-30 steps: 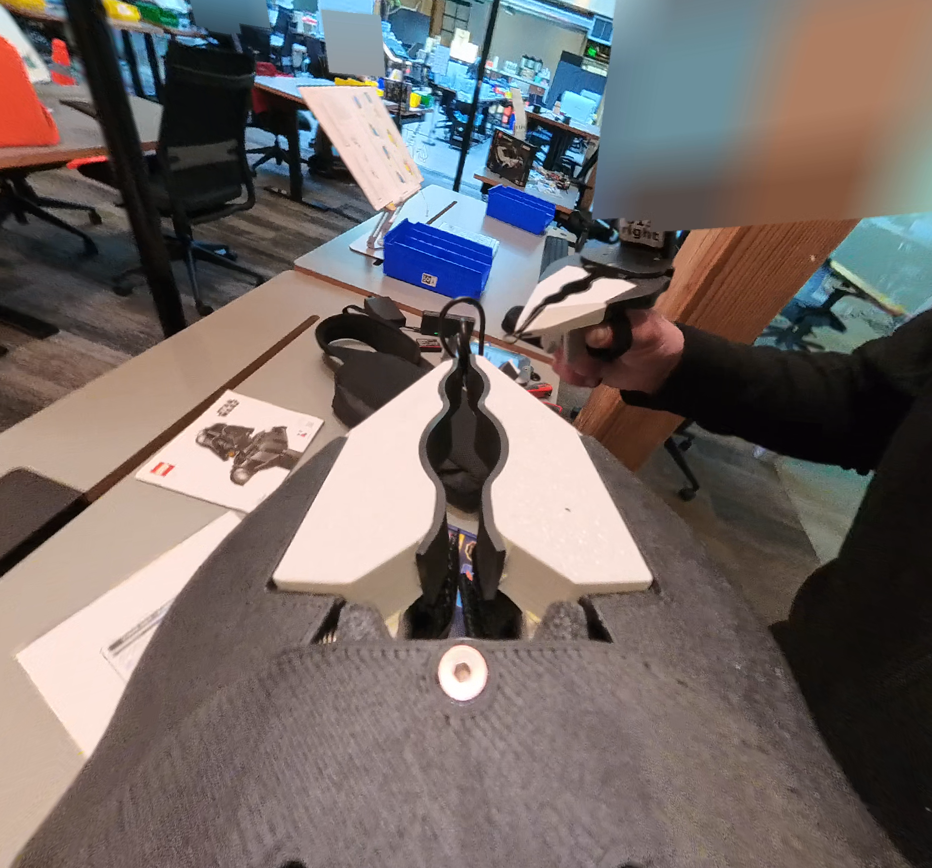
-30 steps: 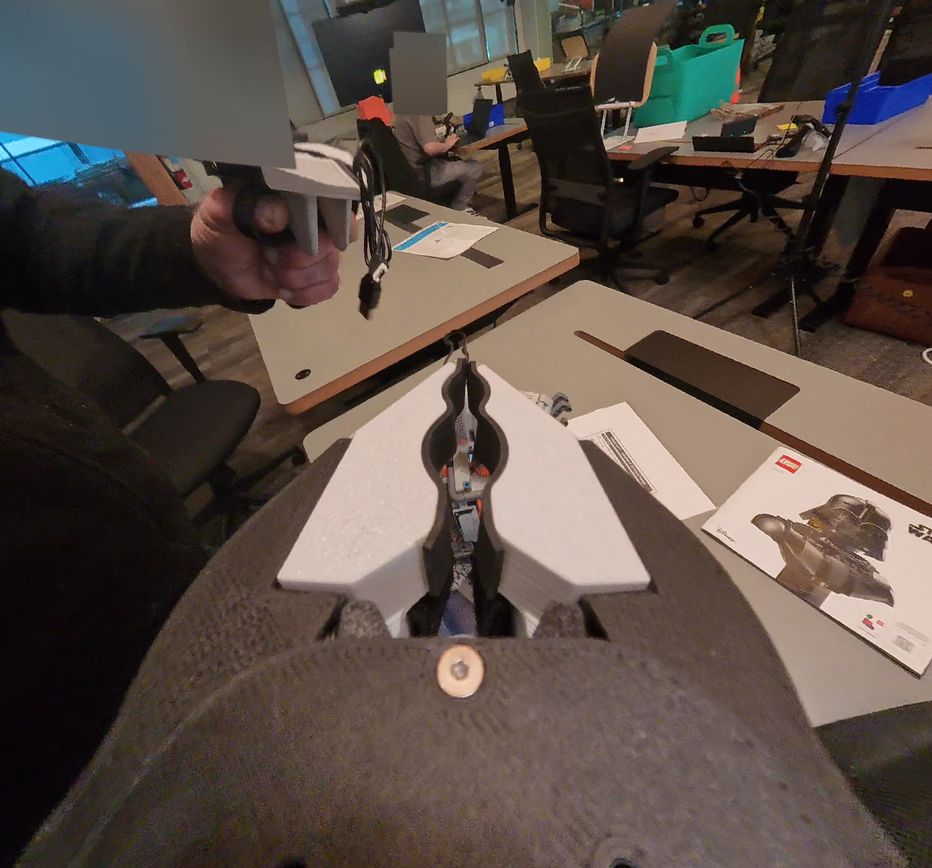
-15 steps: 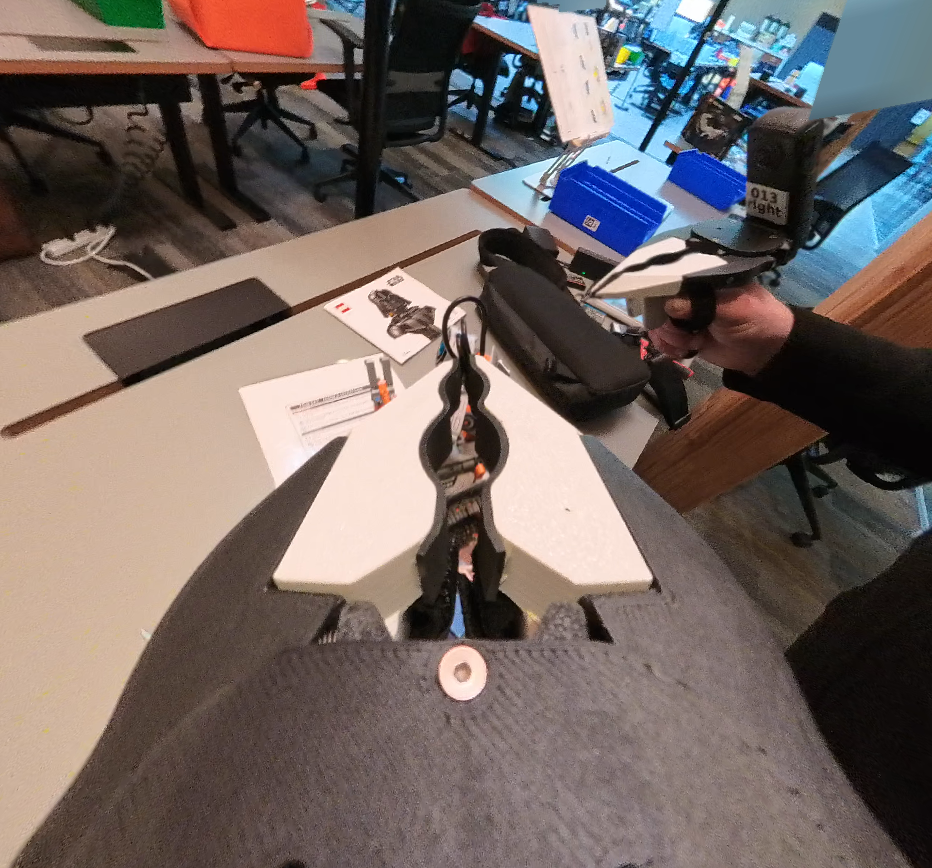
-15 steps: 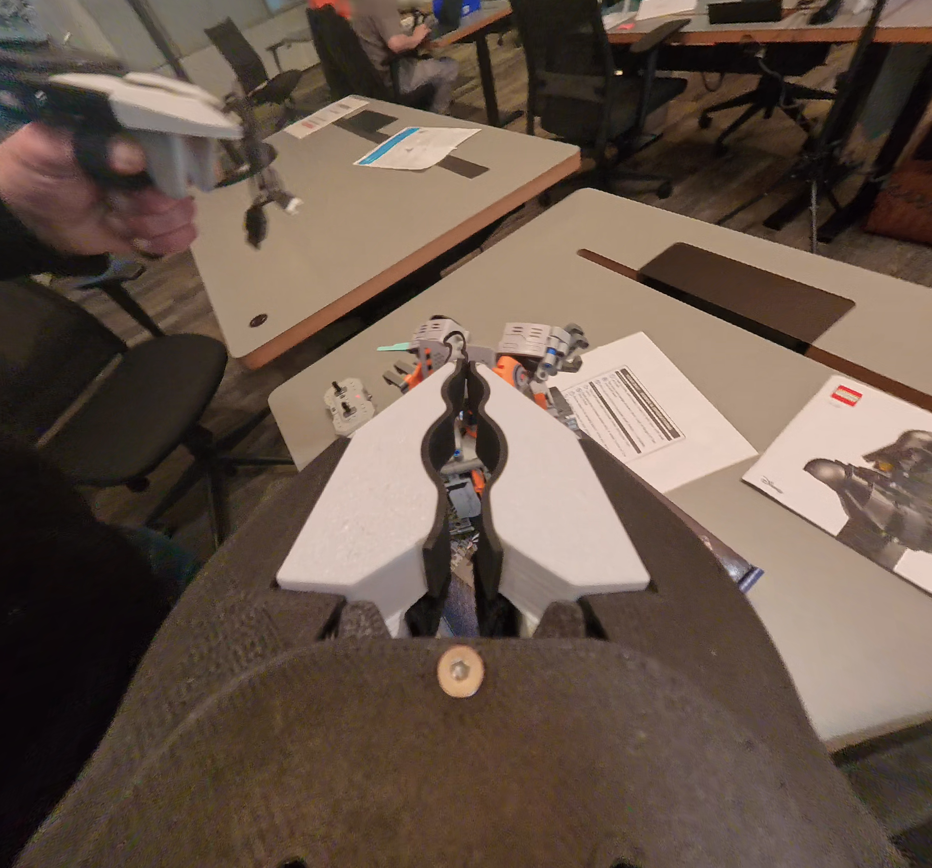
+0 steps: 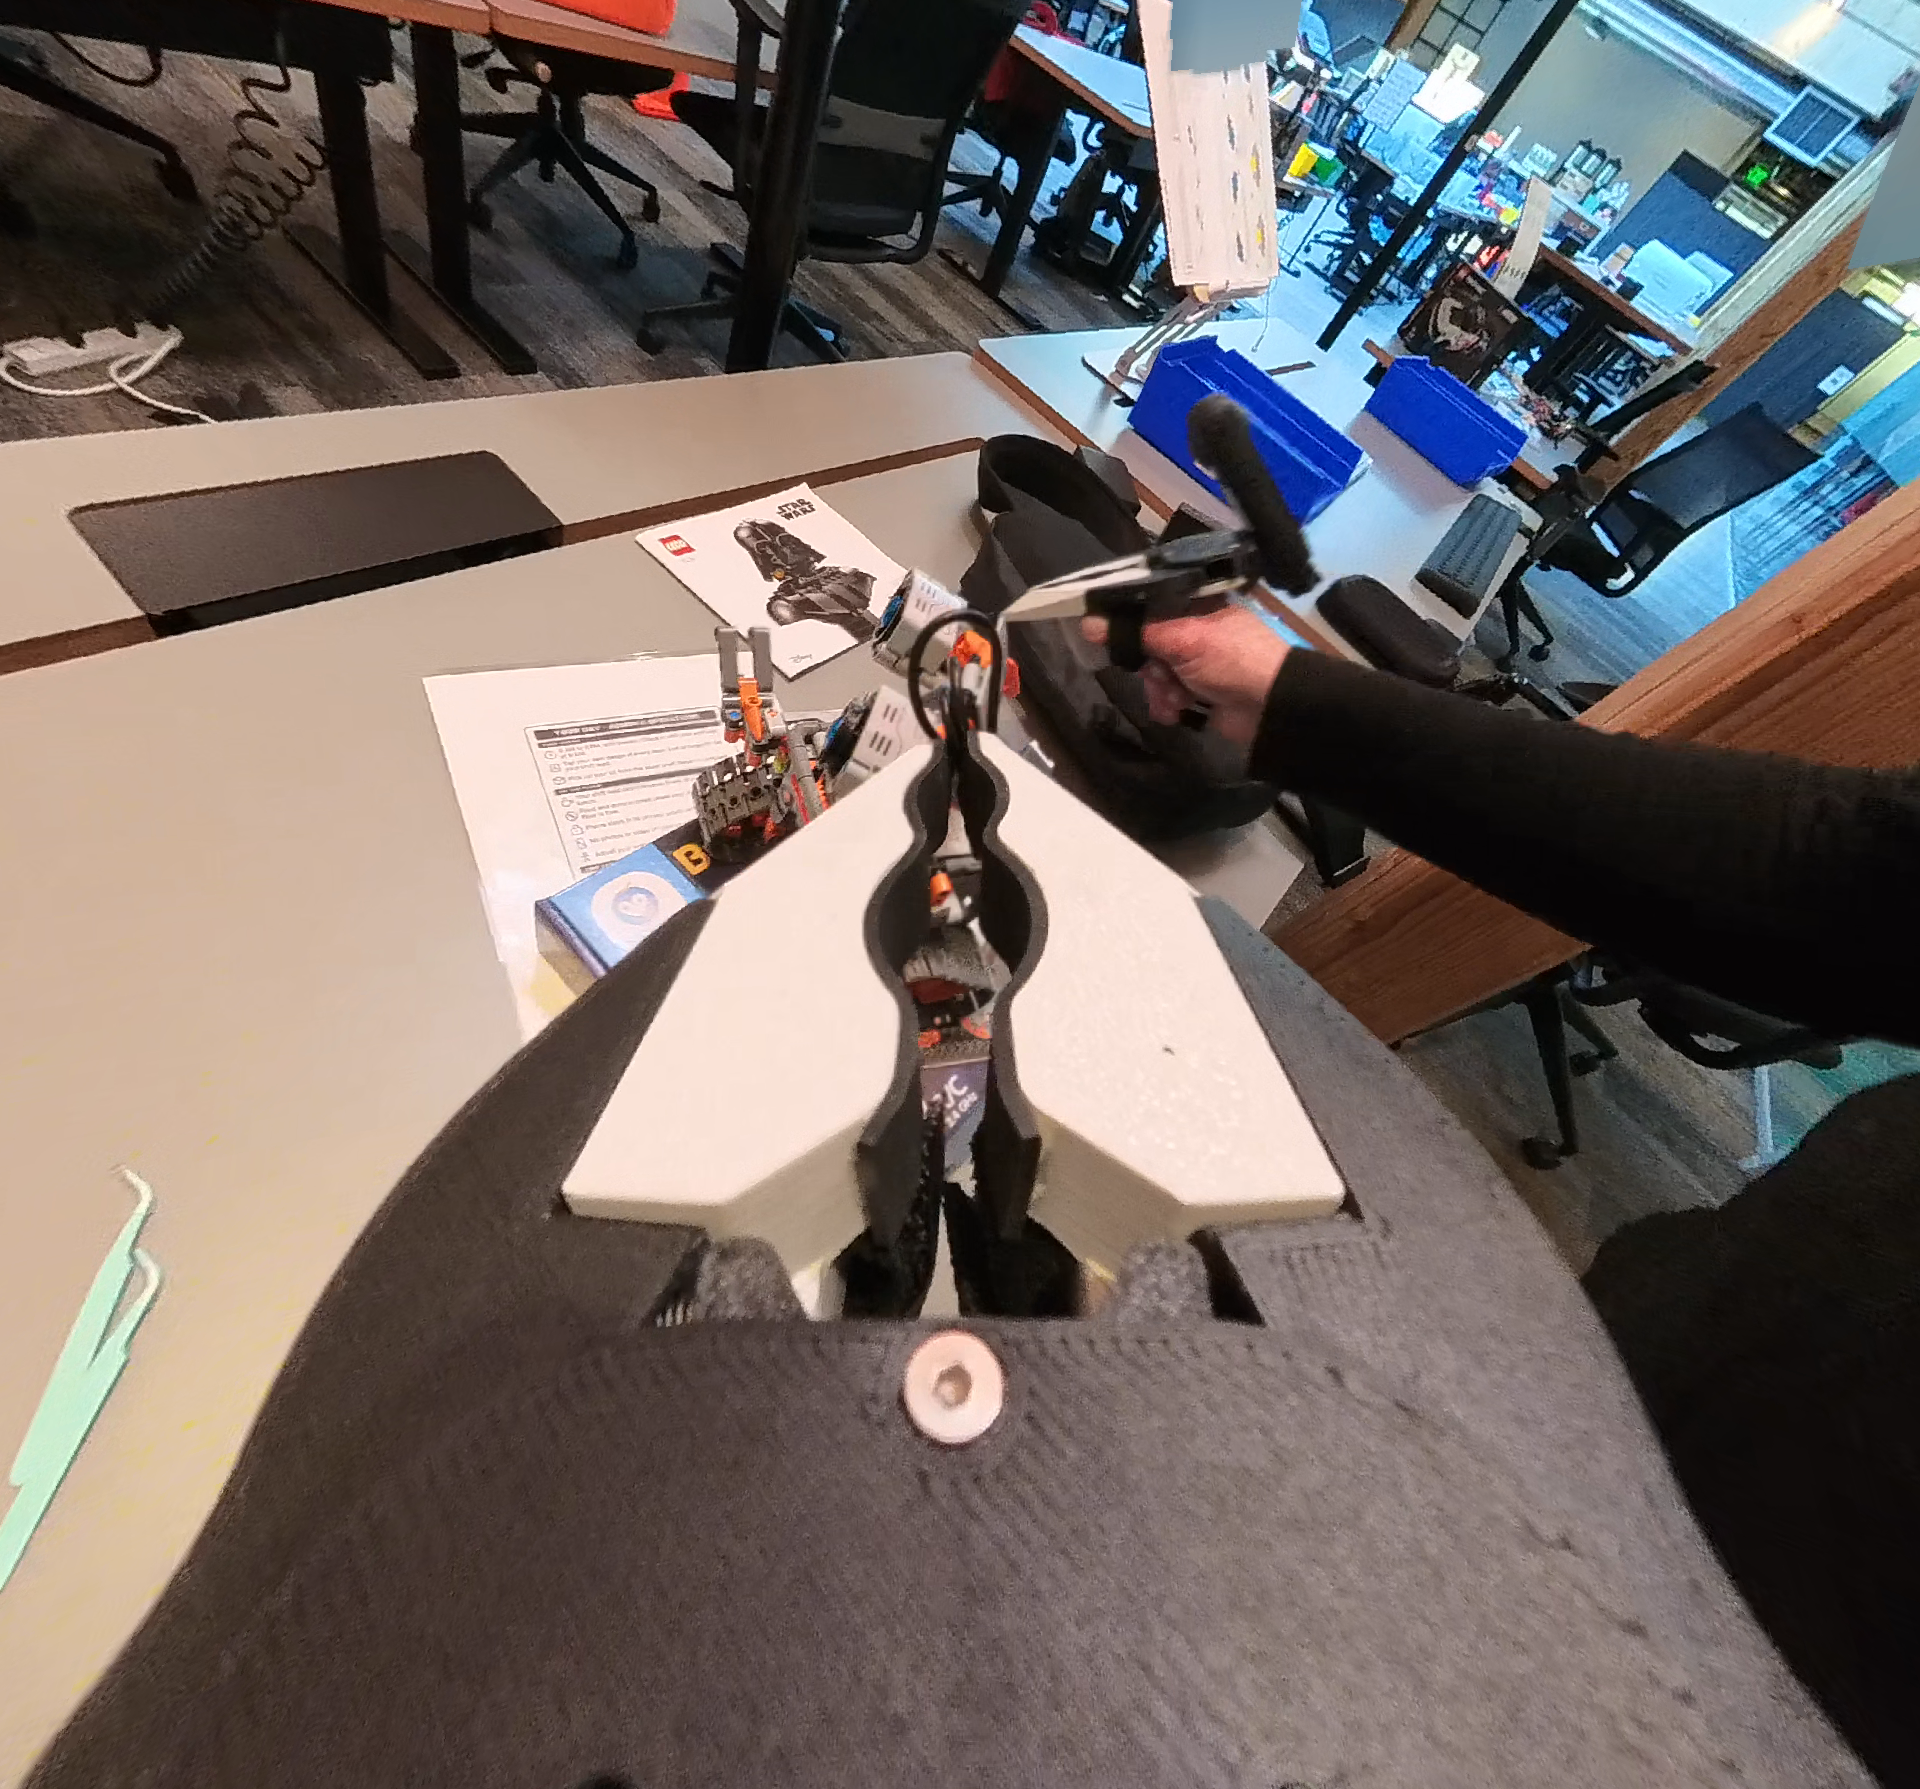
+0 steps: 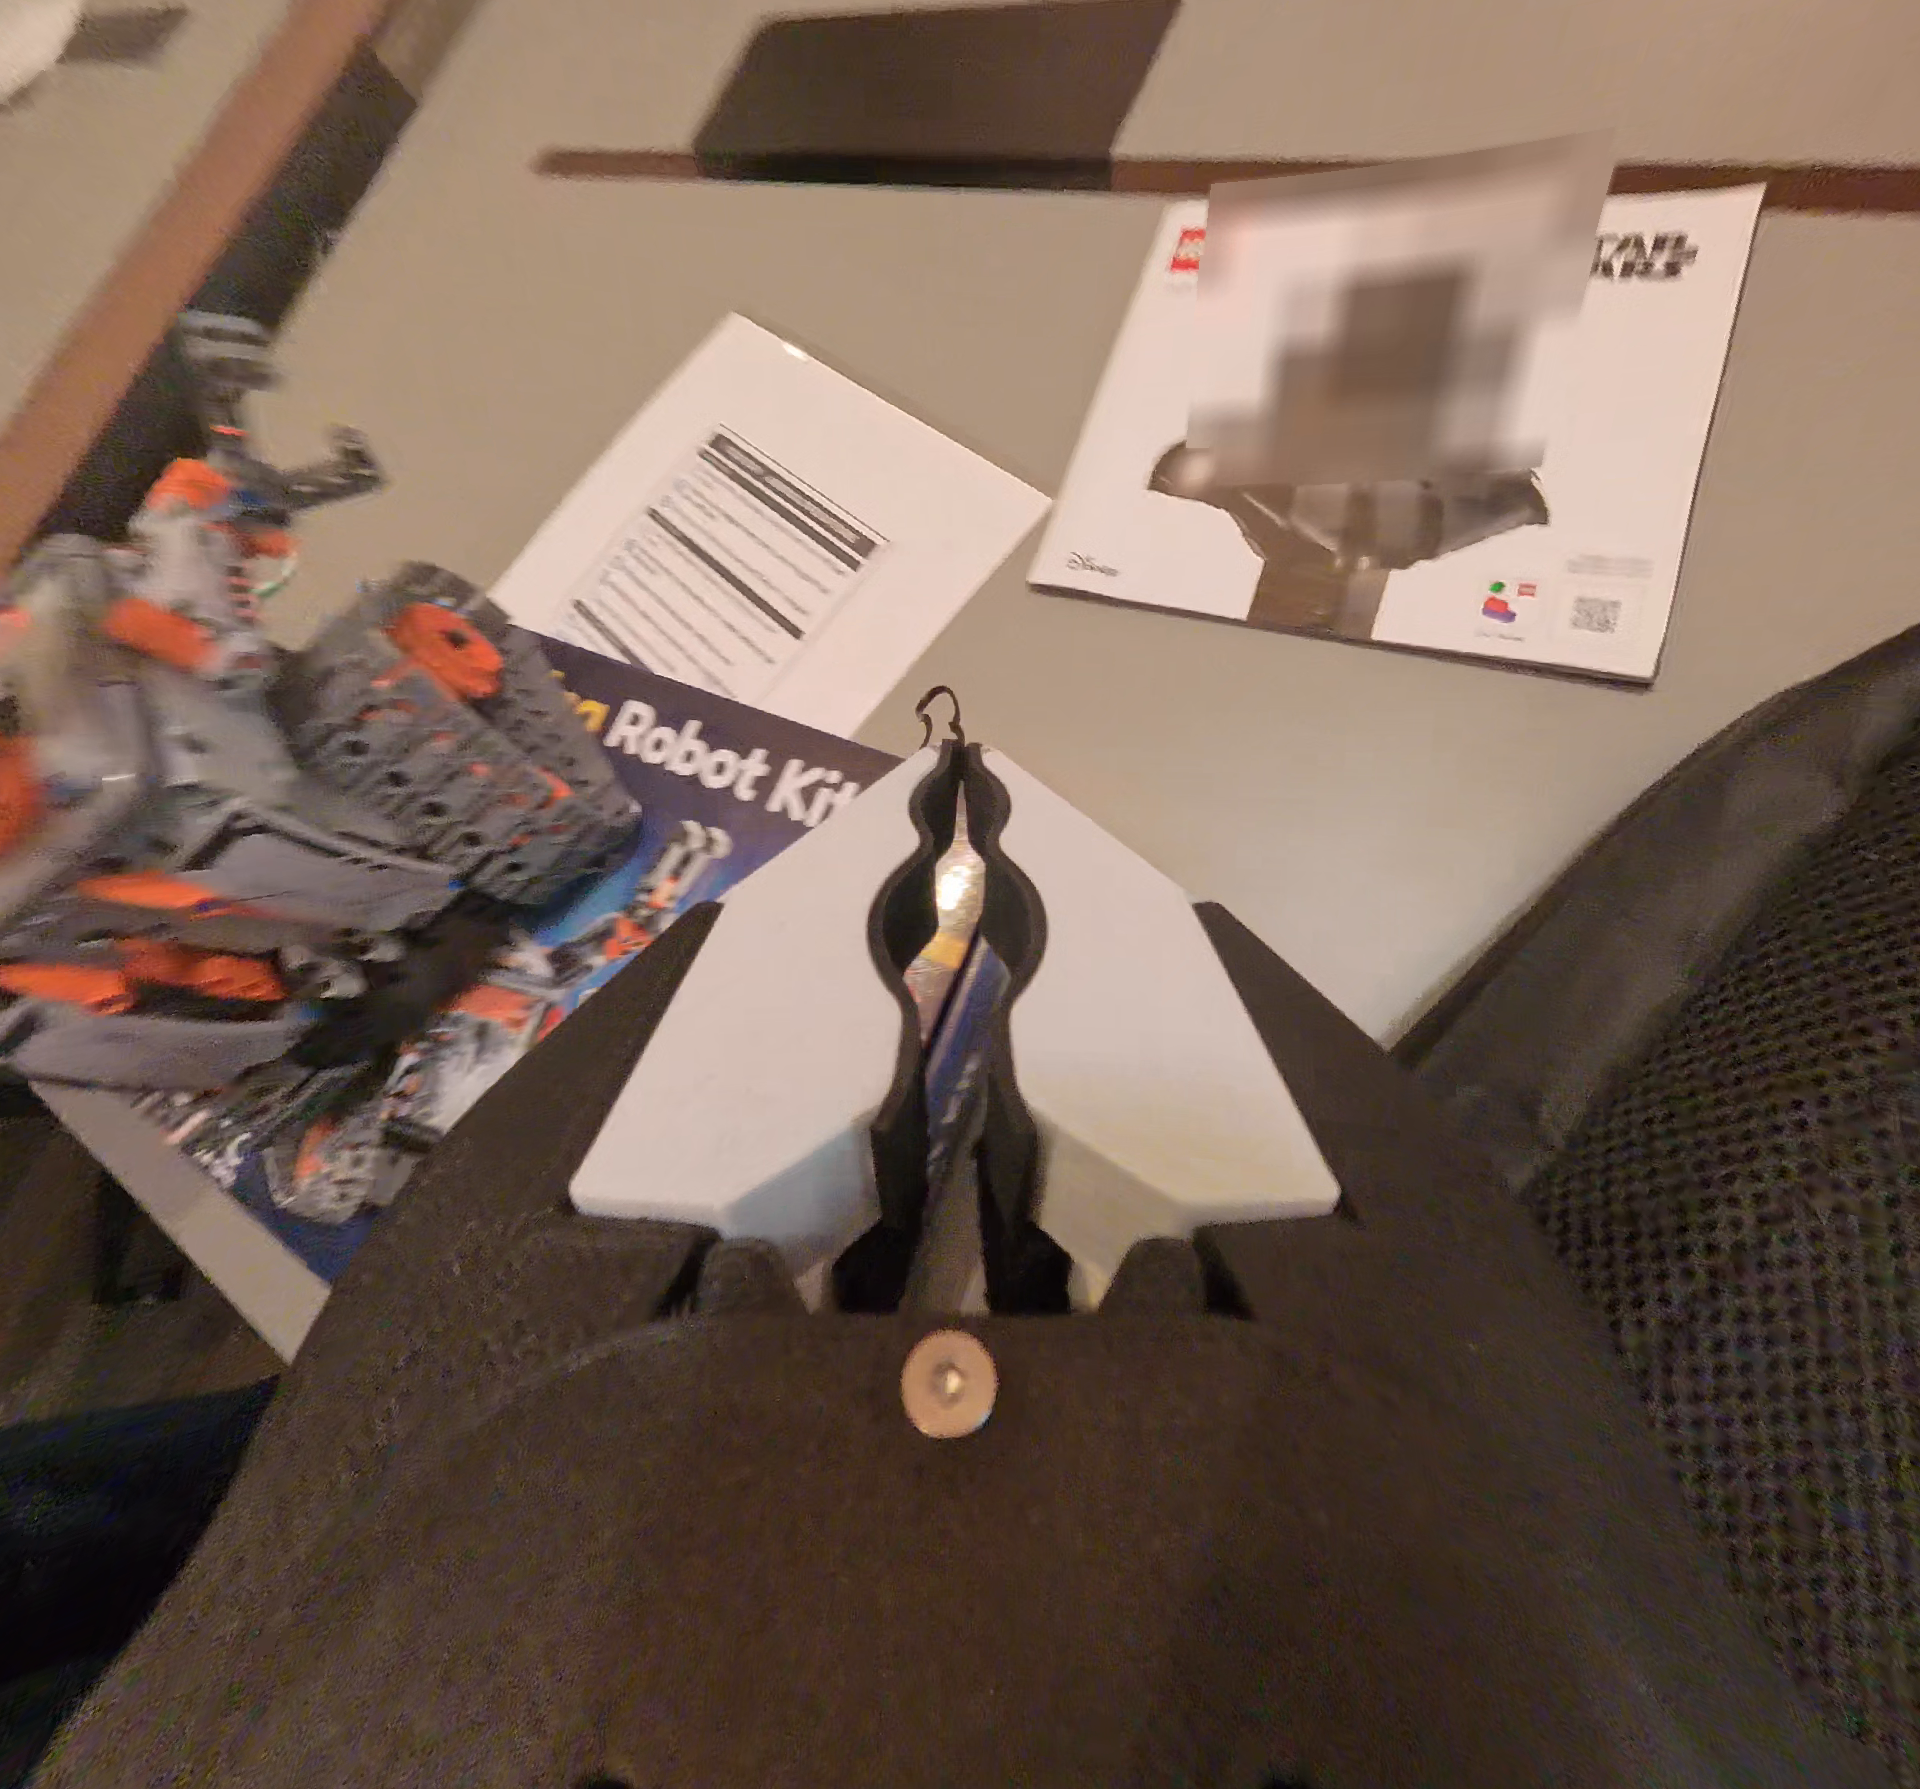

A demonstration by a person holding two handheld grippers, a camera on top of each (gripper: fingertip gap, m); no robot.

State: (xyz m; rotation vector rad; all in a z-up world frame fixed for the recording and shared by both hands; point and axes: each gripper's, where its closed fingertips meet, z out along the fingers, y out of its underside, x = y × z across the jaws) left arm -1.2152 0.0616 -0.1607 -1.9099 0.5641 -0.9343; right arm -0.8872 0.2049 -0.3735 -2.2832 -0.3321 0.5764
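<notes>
Left gripper [image 5: 951, 752] jaws pinched on a black cable [image 5: 940, 659], right gripper [image 6: 951, 757] jaws together over the desk [image 6: 1143, 804], two blue bins [image 5: 1236, 435] beyond, contents unclear.

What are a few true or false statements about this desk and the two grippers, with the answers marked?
1. The left gripper is closed on a thin black cable. True.
2. The white booklet lies on top of the brick-built robot model. False: it lies flat on the grey table, apart from the model.
3. Two blue bins stand on the farther table. True.
4. The right gripper is wide open. False: its jaws are together.
</notes>
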